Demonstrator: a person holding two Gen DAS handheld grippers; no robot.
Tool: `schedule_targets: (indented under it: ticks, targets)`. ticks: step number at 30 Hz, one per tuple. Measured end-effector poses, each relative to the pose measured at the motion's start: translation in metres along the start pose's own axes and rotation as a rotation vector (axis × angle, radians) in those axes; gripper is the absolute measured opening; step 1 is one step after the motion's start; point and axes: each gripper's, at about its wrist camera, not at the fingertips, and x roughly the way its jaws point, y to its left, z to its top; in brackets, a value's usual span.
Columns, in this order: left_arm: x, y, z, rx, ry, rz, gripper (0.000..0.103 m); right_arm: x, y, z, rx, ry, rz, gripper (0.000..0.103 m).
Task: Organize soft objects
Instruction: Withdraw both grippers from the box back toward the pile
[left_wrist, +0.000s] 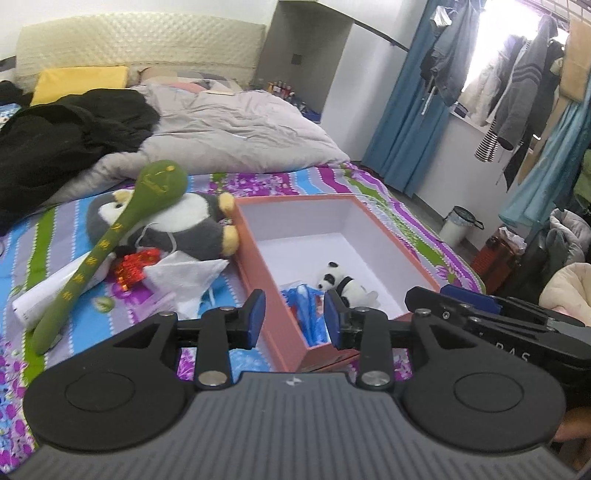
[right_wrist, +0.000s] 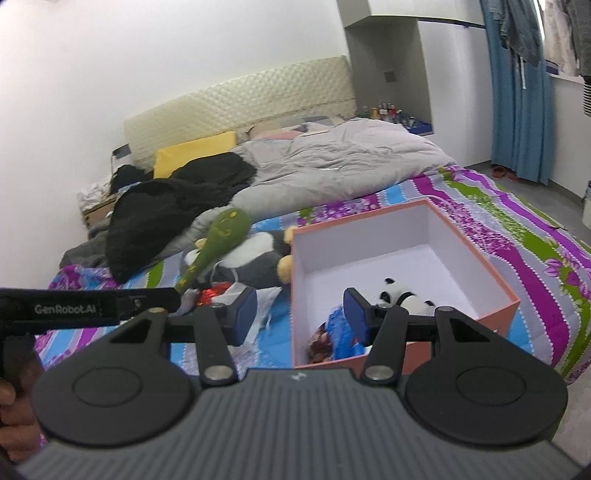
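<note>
Nearest in the left wrist view is the left gripper; its jaws stand partly apart with nothing between them, above the near edge of the pink box. The right gripper is a little wider open and also holds nothing; its left finger is over the bedsheet, its right finger over the box.

Inside the box, at the near end, lie a small panda toy and a blue plastic bag. The right wrist view shows a dark reddish item just beside the bag, which the left view hides.

Left of the box, touching its wall, lies a penguin plush with a green plush stick across it. The left view shows also a white tissue, a red shiny thing and a white tube beside them.

Farther are a grey duvet, black clothes, a yellow pillow. Only the left view shows hanging clothes and a bin.
</note>
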Motion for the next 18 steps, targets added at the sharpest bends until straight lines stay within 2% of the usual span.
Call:
schedule_targets:
  ticks: [8,18]
  targets:
    - [-0.016,0.020,-0.017,-0.039,0.001,0.056,0.040,-0.001,0.015,-0.012,-0.020,0.019,0.049,0.054]
    - [-0.020,0.038,-0.037,-0.085,0.018,0.078,0.040,0.006,0.033,-0.025,-0.059,0.058,0.070,0.054]
